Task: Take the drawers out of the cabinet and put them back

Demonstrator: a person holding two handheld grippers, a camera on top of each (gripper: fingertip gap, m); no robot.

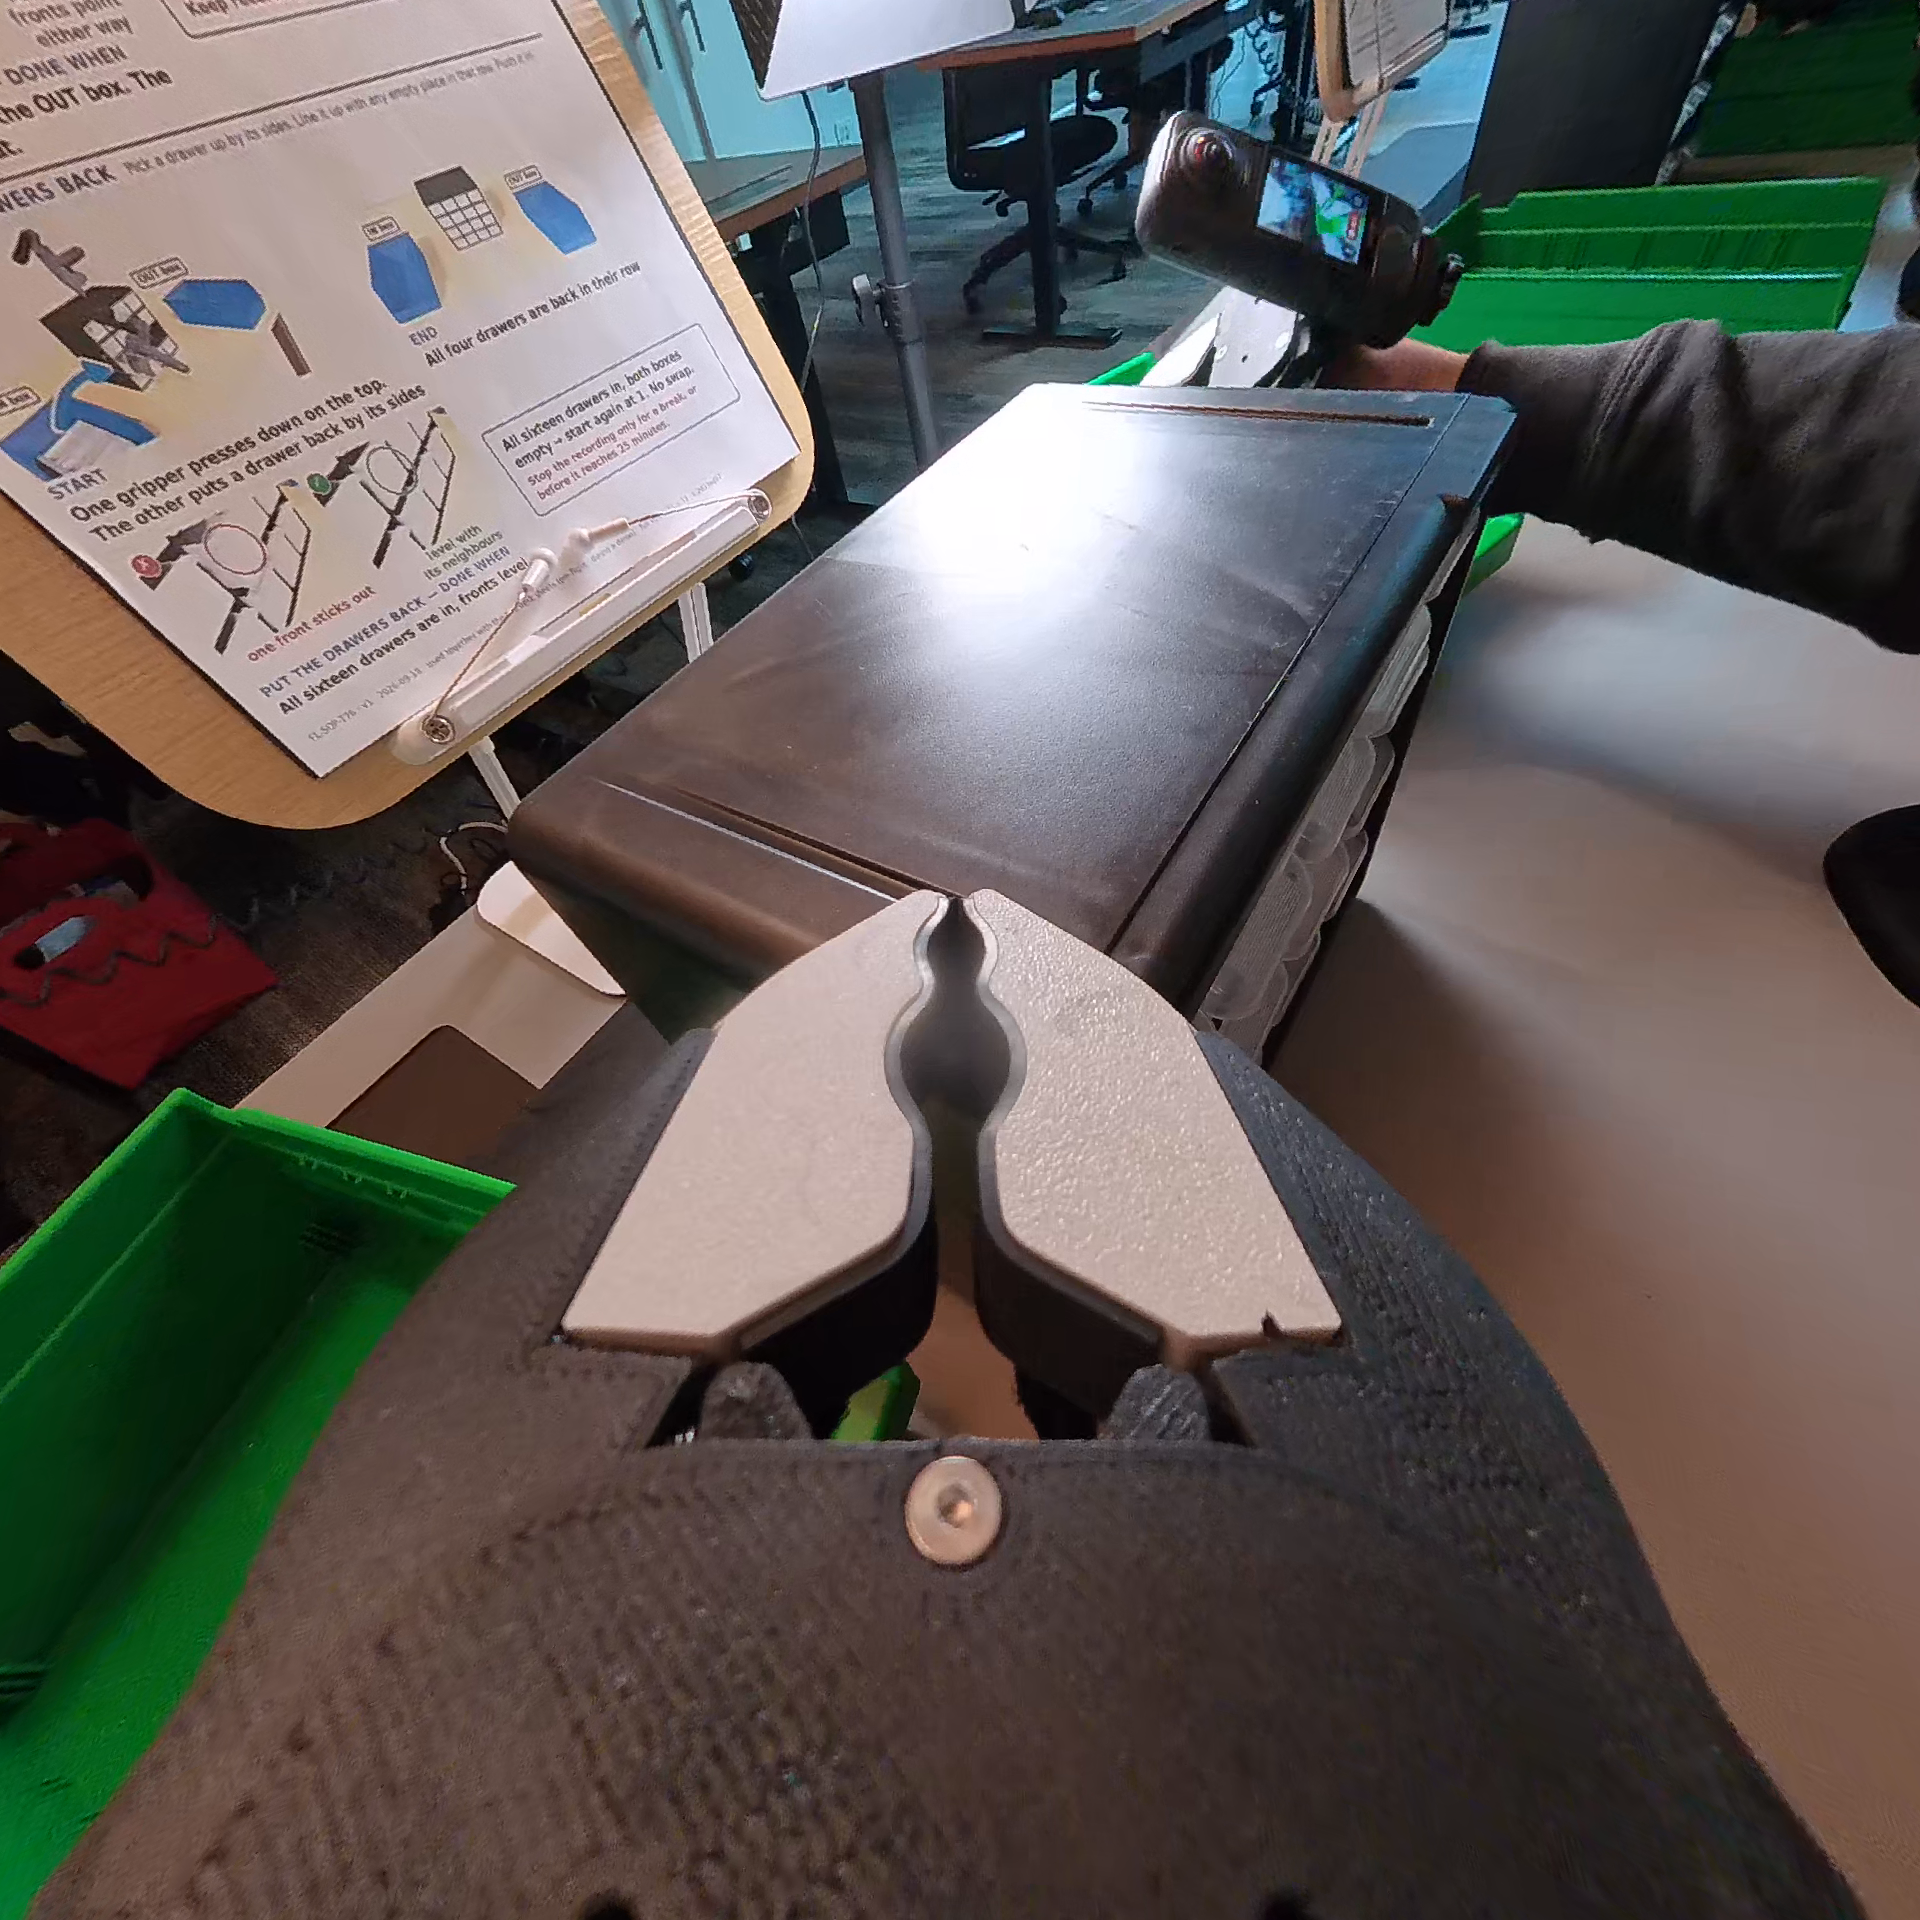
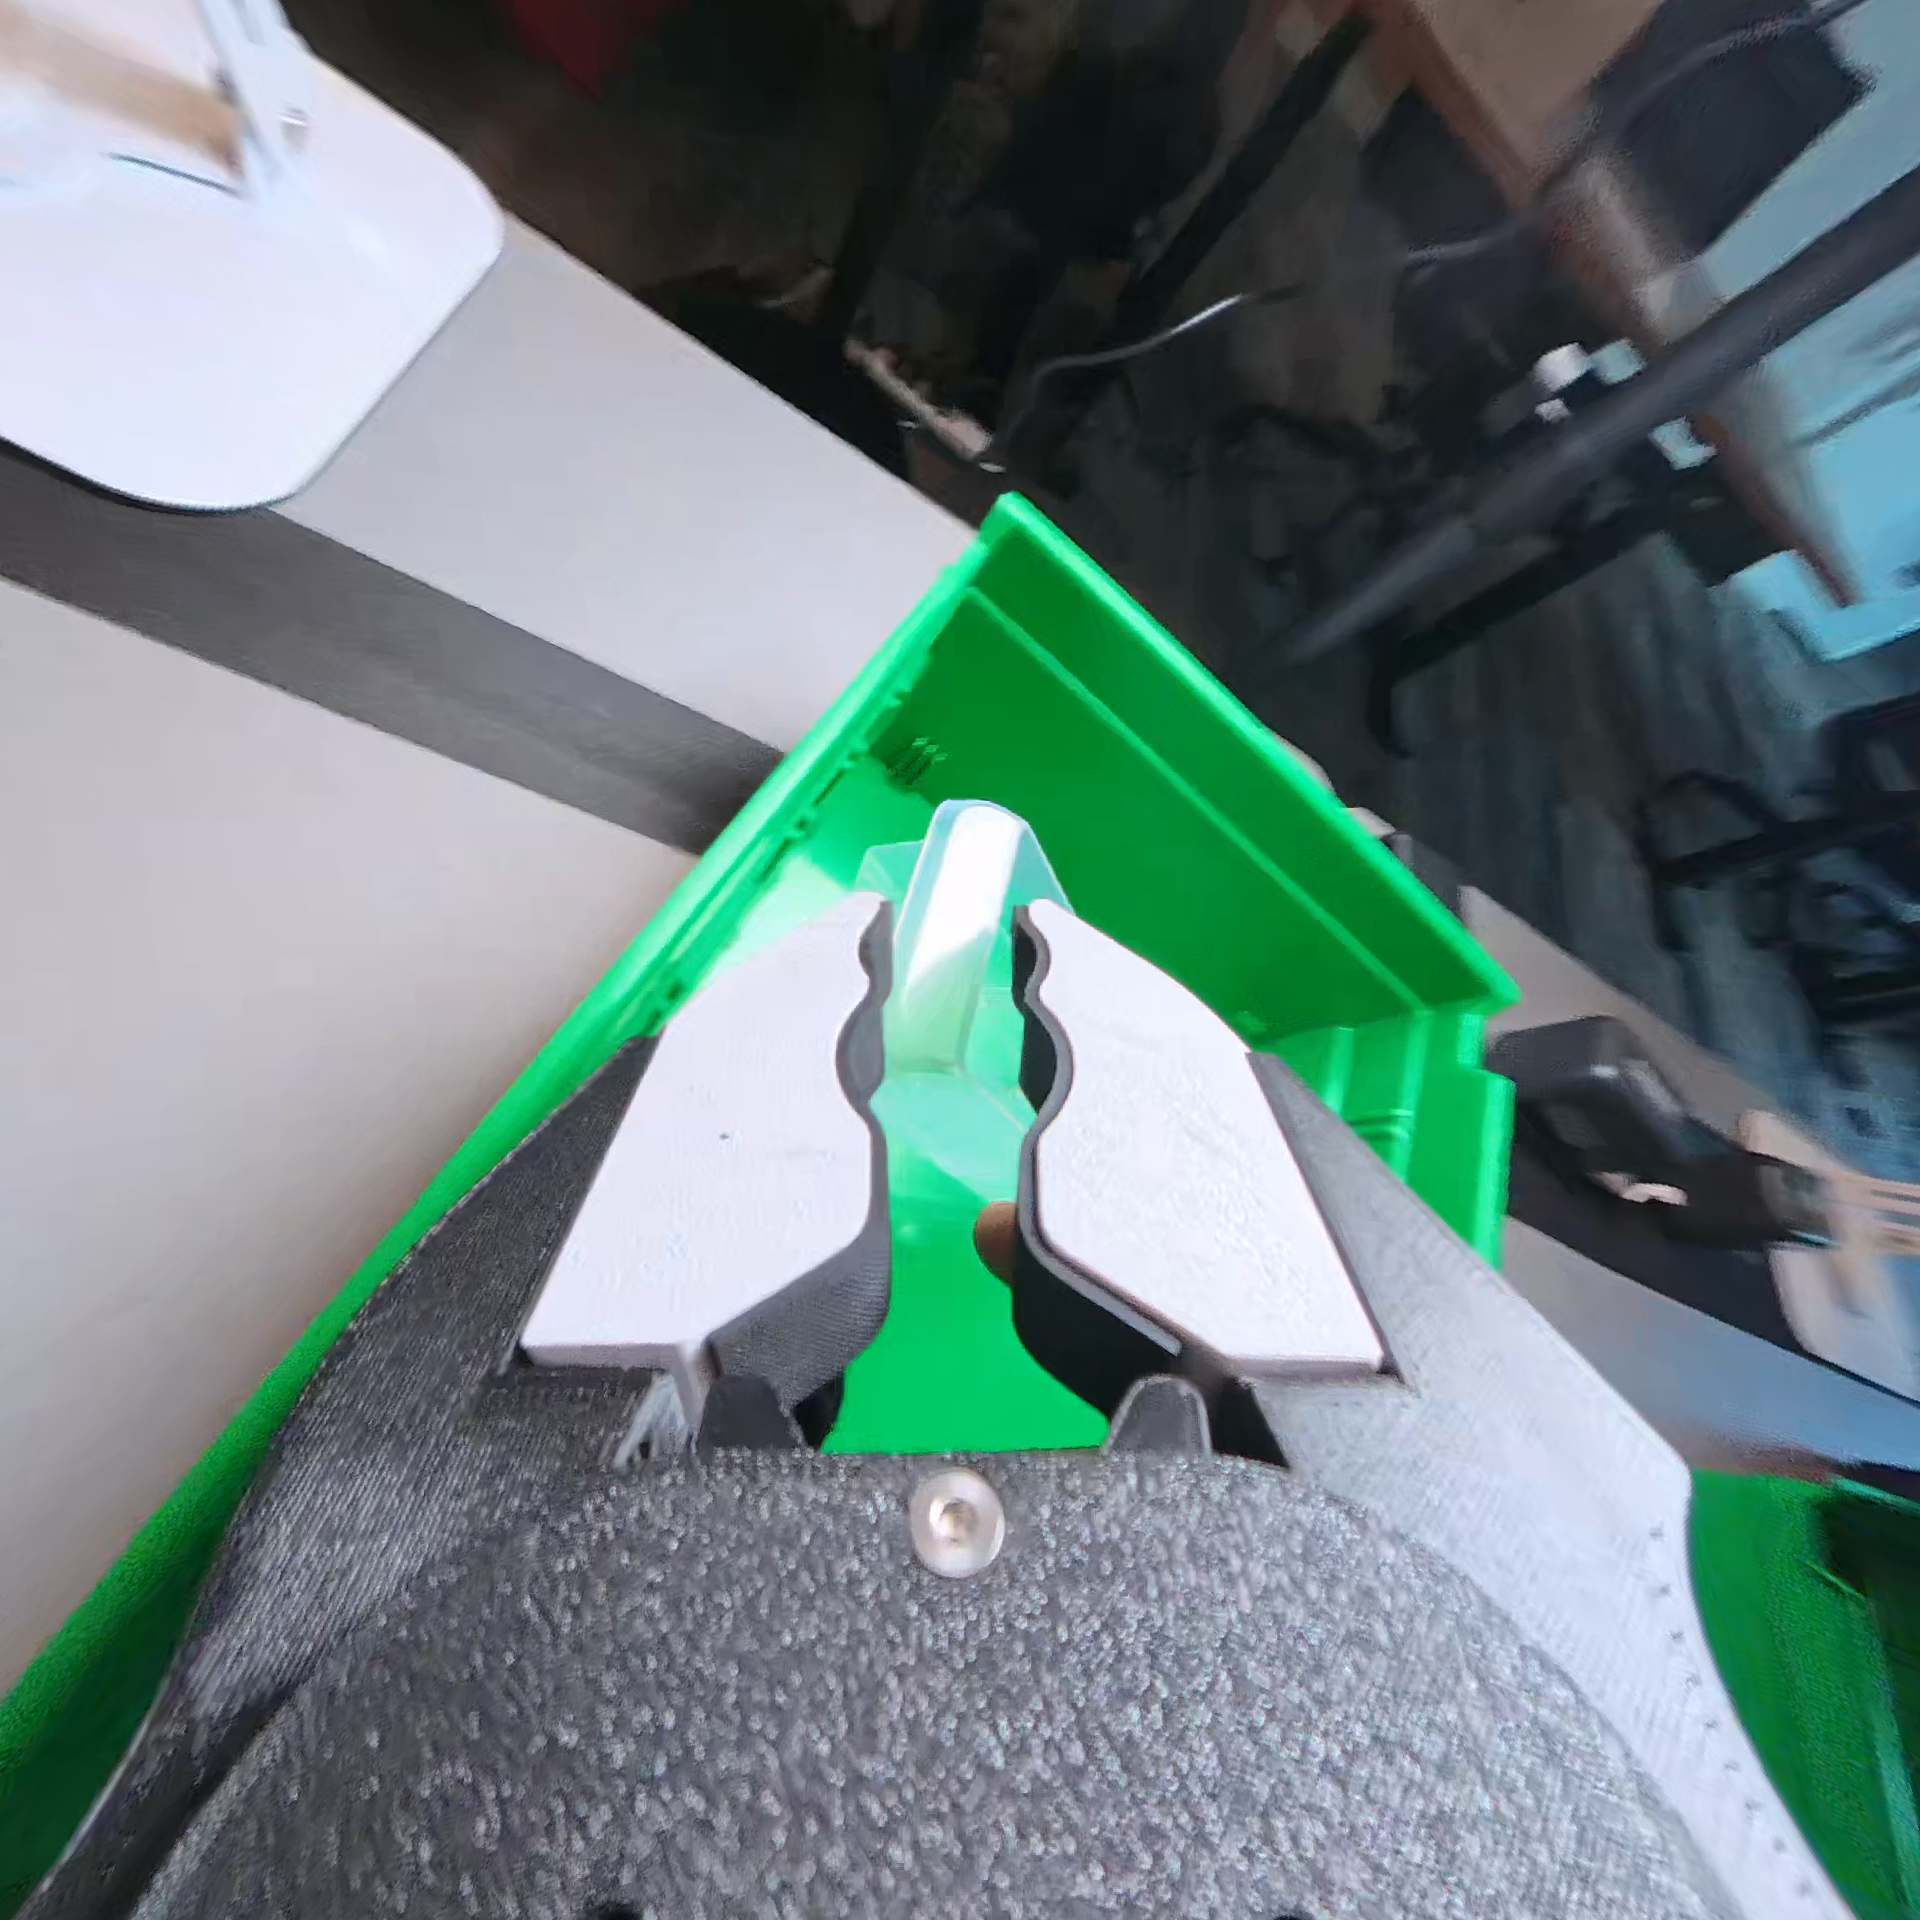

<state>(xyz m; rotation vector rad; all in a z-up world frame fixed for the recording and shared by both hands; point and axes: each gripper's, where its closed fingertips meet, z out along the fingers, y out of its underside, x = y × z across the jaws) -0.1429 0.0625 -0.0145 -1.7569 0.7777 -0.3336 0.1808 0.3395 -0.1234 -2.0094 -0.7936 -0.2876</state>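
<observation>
A black cabinet lies ahead in the left wrist view, with several clear drawers in its right-hand face. My left gripper is shut and empty, its tips at the near edge of the cabinet top. My right gripper is shut on the handle of a clear drawer and holds it inside a green bin. In the left wrist view the right gripper's camera body and the person's sleeve show beyond the cabinet's far end; its fingers are hidden there.
An instruction board on a stand rises left of the cabinet. A second green bin sits at the near left, and another green bin beyond the cabinet. The pale tabletop stretches right. A white stand base lies on the table.
</observation>
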